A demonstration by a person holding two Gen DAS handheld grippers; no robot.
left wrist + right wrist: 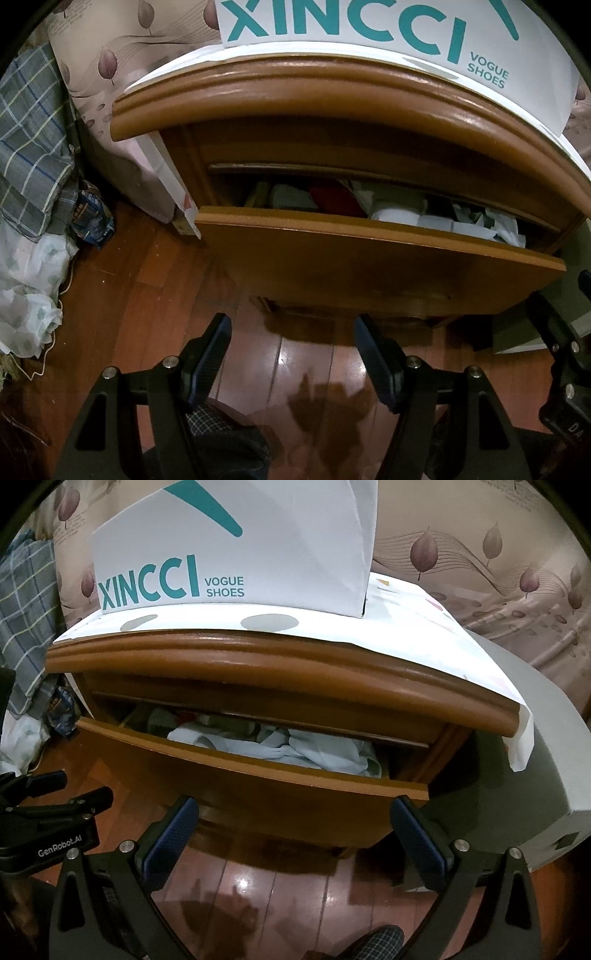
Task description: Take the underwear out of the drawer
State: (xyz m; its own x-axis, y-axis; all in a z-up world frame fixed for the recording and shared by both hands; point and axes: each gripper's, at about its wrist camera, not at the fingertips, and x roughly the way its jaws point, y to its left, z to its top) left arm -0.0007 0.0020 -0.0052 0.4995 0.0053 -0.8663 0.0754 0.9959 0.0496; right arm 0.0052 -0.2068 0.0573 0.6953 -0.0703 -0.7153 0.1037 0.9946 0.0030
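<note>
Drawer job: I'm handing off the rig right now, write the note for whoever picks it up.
Left gripper: open, empty, in front of the drawer front, above the wood floor.
Right gripper: open, empty, just below the drawer's front edge.
Drawer: part-way open under the nightstand top. Pale blue-white garments are heaped toward the right end; something red lies nearer the middle. Which piece is underwear I cannot tell.
Done: drawer is open.
Left: reach in, grip a piece, lift it out. Nothing is gripped yet.
Note: a white shoe bag stands on the nightstand.
</note>
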